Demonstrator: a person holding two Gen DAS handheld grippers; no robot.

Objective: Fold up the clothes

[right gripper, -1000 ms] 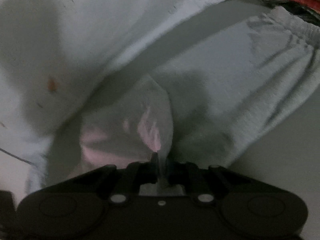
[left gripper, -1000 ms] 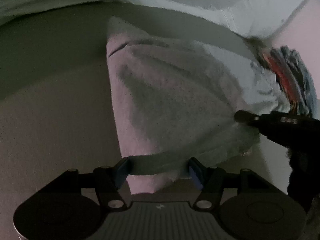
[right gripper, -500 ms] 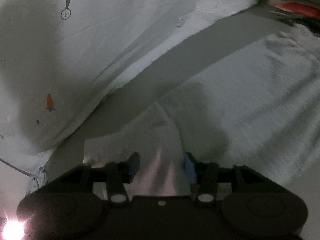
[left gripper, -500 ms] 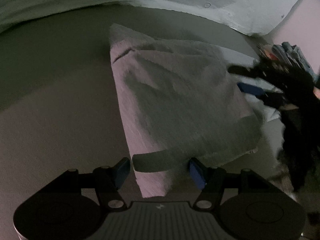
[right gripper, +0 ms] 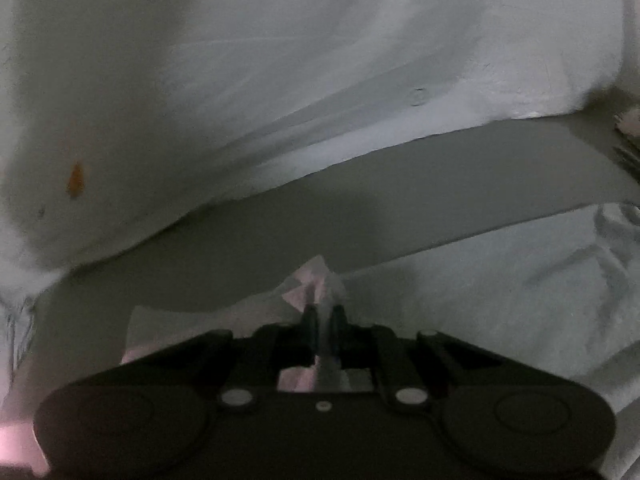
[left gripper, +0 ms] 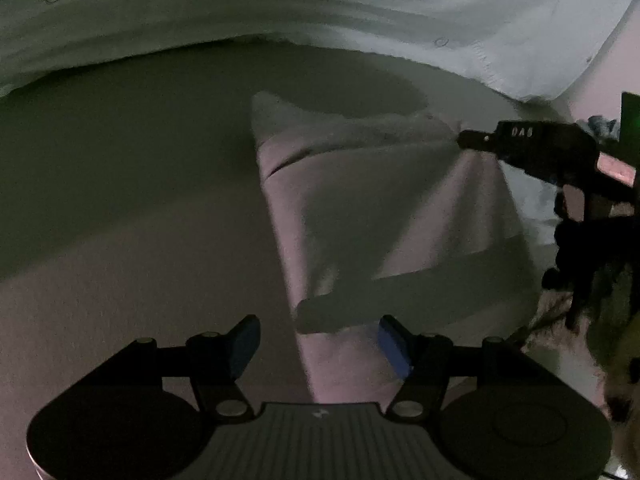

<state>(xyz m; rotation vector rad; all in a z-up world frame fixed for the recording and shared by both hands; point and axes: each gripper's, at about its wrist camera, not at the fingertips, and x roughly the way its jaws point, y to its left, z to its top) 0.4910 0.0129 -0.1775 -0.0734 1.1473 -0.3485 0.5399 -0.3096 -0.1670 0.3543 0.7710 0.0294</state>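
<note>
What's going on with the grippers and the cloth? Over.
Right gripper just re-closed, pinching pale cloth corner. Left gripper open over it. Nothing blocking.

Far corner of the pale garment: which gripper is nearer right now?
Right. The right gripper has just closed and is pinching the far corner of the pale garment. The left gripper hangs open over the garment's near end, not pressing it.

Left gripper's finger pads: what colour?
Blue pads, clearest in the left wrist view.
</note>
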